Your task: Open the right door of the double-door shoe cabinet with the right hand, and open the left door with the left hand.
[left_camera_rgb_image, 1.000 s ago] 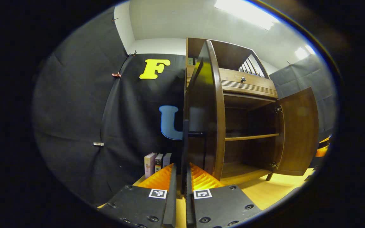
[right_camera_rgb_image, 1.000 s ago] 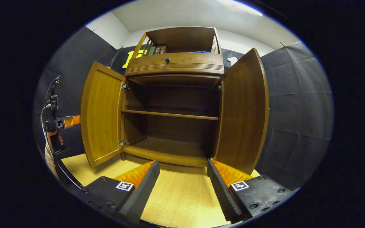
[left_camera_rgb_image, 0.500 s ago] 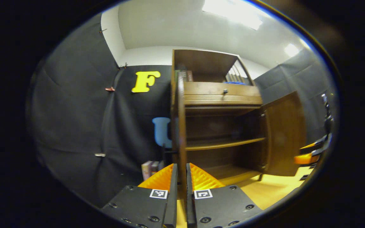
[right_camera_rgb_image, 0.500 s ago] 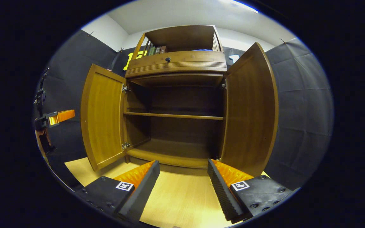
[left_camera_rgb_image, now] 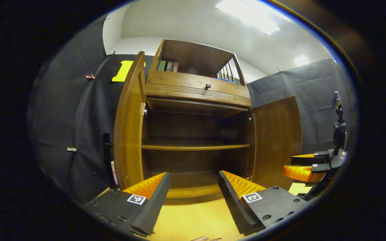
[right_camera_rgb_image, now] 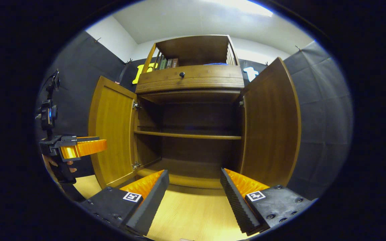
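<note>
In the left gripper view, the left door point(left_camera_rgb_image: 130, 124) of the shoe cabinet point(left_camera_rgb_image: 198, 90) stands swung out at about 9 o'clock from the cabinet's dark interior, its inner face turned edge-on, with a black handle just beside its outer side. The middle shelf point(left_camera_rgb_image: 194, 147) runs across the open interior, and a drawer with a small dark knob point(left_camera_rgb_image: 208, 86) sits at 12 o'clock above it. The right door point(left_camera_rgb_image: 276, 140) hangs open at 3 o'clock. The left gripper point(left_camera_rgb_image: 193, 187) sits at 6 o'clock over the pale wooden tabletop point(left_camera_rgb_image: 193, 217), its jaws spread wide and holding nothing, apart from both doors. Far off at 3 o'clock the right gripper point(left_camera_rgb_image: 302, 165) shows in this view. In the right gripper view, the left gripper shows at 9 o'clock, beside the left door's outer side; the cabinet faces the camera with both doors open, and the right gripper's jaws at 6 o'clock are wide apart and empty.
</note>
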### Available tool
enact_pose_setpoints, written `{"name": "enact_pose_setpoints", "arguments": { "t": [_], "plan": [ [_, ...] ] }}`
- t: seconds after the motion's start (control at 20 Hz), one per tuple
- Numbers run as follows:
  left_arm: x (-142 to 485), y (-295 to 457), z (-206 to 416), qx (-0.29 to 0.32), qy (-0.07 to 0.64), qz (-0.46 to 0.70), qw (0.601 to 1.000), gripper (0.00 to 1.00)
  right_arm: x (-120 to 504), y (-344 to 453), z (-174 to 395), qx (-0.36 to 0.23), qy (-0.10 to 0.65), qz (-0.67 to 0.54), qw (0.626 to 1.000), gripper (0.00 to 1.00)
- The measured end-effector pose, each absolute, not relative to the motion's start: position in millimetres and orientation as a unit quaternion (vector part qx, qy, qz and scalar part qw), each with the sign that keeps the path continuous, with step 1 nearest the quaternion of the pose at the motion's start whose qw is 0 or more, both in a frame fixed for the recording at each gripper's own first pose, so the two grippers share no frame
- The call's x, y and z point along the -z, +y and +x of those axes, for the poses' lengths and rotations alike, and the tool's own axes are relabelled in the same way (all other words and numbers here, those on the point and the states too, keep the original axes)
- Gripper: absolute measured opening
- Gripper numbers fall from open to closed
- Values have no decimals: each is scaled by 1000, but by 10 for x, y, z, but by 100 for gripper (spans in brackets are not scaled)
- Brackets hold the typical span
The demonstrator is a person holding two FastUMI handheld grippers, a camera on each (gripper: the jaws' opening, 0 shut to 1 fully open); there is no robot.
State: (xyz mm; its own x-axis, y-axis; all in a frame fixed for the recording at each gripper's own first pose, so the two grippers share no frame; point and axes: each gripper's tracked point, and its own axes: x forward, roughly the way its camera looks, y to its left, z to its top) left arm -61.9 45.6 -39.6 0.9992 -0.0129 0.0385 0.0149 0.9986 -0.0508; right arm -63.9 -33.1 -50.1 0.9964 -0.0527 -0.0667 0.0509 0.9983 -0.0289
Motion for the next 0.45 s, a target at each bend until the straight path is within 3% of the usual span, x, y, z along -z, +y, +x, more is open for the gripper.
{"name": "enact_pose_setpoints", "arguments": {
  "t": [0.05,0.15,0.45],
  "plan": [
    [359,510,-601,-8,-24,-23,999,94,477,-351,-642,32,31,-19,999,95],
    [337,594,-567,-35,-23,-11,999,95,456,-356,-656,33,31,-18,999,97],
    [425,559,-452,-46,0,-1,999,93,443,-360,-639,31,30,-12,999,97]
  ]
}}
